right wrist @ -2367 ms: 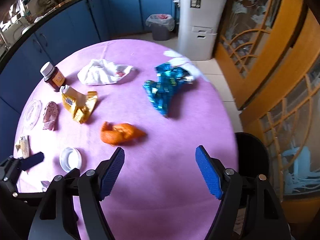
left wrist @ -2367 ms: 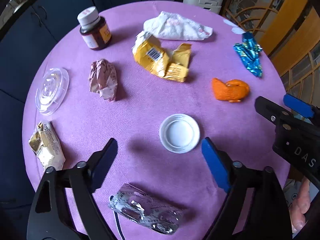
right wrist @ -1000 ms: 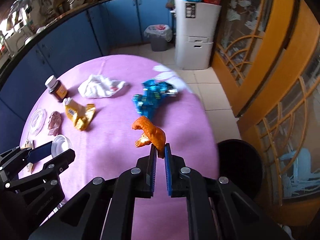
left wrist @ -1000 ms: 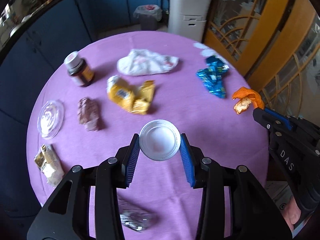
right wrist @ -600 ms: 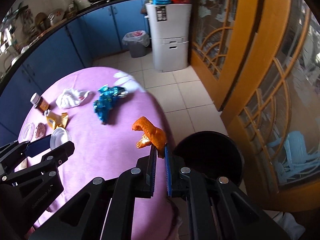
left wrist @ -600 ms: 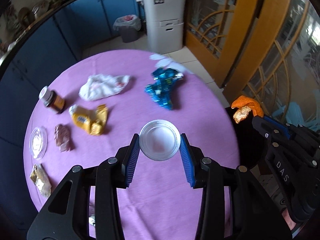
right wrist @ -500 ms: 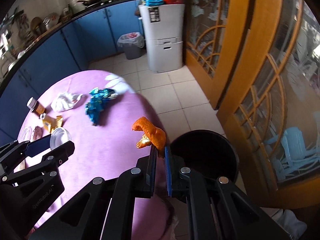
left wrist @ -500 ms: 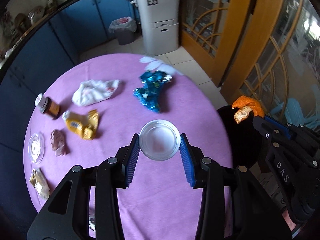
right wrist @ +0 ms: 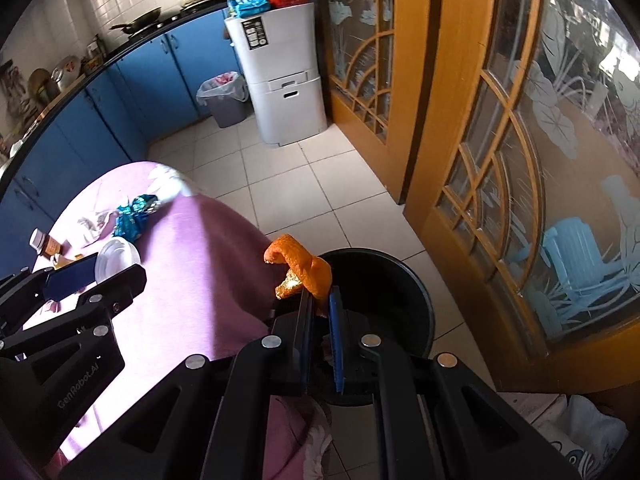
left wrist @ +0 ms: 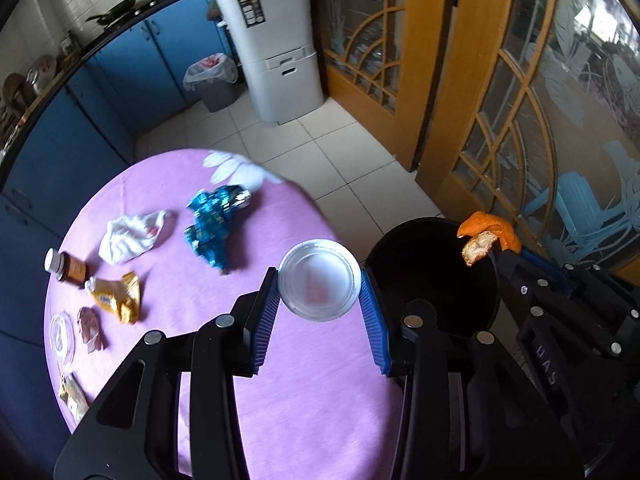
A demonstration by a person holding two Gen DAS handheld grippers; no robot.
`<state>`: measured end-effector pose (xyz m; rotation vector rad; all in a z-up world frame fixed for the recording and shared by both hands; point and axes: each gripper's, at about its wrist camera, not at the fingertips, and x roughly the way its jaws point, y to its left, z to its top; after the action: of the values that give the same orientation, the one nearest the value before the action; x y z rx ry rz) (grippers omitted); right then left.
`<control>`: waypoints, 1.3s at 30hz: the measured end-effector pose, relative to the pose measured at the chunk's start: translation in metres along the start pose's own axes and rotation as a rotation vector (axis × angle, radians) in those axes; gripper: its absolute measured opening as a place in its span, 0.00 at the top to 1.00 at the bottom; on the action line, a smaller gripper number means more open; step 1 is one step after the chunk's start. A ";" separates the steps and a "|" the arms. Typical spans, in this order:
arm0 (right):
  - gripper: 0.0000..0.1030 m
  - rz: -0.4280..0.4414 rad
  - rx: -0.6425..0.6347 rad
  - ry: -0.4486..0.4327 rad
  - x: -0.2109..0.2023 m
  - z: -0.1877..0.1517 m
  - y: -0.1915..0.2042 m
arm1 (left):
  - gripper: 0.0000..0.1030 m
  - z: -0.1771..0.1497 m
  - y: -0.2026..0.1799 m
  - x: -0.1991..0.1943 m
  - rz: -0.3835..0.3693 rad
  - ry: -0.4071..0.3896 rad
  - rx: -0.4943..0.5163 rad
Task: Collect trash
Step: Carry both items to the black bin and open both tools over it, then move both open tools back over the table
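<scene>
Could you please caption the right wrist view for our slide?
Right gripper holds orange peel by the black bin; left gripper carries a white lid.

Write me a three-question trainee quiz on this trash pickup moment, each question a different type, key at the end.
1. True or false: the left tool is shut on a white lid.
2. Multiple choice: what does the right tool hold? A) blue wrapper B) orange peel C) brown bottle
3. Fill in: the black bin stands on the ____ beside the table.

Key:
1. True. The lid sits clamped between the blue pads.
2. B. The orange peel is pinched at its lower end, in front of the bin's opening; the blue wrapper and brown bottle lie on the table.
3. Floor.
</scene>
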<state>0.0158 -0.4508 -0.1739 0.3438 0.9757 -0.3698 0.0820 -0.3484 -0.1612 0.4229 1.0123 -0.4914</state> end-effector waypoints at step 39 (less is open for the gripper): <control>0.89 -0.135 0.156 0.002 0.013 -0.004 -0.069 | 0.41 0.028 -0.058 0.016 -0.024 -0.013 0.078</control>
<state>-0.0114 -0.5123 -0.1951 0.4209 0.9774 -0.5702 0.0752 -0.4136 -0.1685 0.4766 0.9891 -0.5559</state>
